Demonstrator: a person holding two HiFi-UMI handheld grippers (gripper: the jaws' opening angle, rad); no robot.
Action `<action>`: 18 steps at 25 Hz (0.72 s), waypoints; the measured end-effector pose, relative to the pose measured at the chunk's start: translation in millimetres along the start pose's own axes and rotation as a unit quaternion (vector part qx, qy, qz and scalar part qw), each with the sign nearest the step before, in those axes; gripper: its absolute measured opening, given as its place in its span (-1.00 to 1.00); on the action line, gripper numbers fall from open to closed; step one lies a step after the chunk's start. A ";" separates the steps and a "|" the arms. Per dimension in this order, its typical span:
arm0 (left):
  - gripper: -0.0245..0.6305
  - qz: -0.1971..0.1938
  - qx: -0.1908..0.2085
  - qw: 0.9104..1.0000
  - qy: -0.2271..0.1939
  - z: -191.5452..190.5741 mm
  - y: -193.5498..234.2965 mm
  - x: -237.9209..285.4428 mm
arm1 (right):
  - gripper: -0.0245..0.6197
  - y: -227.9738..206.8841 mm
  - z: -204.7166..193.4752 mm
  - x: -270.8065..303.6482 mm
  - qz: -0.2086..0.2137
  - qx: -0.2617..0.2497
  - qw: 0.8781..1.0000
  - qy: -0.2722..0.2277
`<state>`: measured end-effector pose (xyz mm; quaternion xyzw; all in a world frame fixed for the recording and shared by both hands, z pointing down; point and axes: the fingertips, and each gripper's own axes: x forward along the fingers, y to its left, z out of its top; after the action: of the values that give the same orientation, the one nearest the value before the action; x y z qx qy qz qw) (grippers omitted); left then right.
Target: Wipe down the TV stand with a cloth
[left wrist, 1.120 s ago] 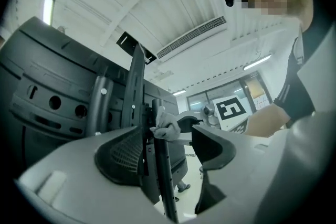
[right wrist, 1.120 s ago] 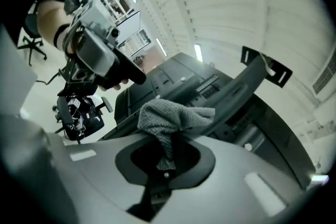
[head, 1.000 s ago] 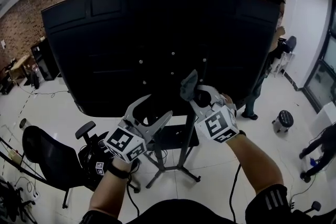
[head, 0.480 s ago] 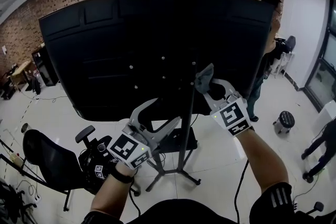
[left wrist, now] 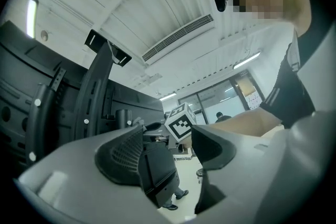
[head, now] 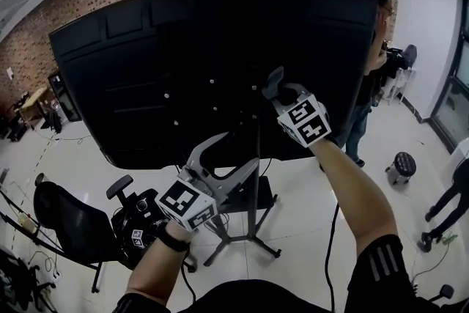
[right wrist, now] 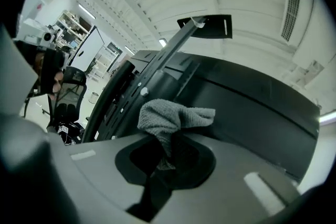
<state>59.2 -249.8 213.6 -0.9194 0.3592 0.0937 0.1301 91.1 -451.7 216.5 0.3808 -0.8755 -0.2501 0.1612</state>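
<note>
Cloth (right wrist: 169,115), grey and bunched, clamped between the closed jaws of the right gripper (head: 278,88) (a wad sticks out past the tips). Head view: gripper and cloth at 1 o'clock from centre, in front of the dark back of the TV (head: 139,77), beside the upright post of the TV stand (head: 256,179); contact unclear. Left gripper (head: 234,154) at 6 o'clock, jaws apart, nothing between them.

Front: TV back (head: 132,77) blocks everything. Centre: stand pole (head: 256,179). Lower left: chair (head: 62,220). Screen's right edge: bystander (head: 375,62). Open: floor (head: 302,220) right of pole.
</note>
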 end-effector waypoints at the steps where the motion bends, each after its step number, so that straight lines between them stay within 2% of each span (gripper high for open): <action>1: 0.03 0.001 0.001 1.000 0.002 -1.4 -1.6 2.5 | -0.83 -1.4 -0.7 3.2 0.006 0.008 1.000 0.001; 7: 0.03 0.010 0.007 1.000 0.014 -8.7 -2.2 10.8 | -0.83 -9.3 -17.1 3.4 0.024 0.044 0.999 0.007; 18: 0.03 0.008 0.003 1.000 0.024 -27.6 -8.6 34.7 | -0.83 -55.0 -76.7 -30.7 -0.008 0.058 0.998 0.035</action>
<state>92.4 -274.2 232.1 -0.9182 0.3697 0.0713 0.1230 179.8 -485.1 245.9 0.4054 -0.8790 -0.1871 0.1673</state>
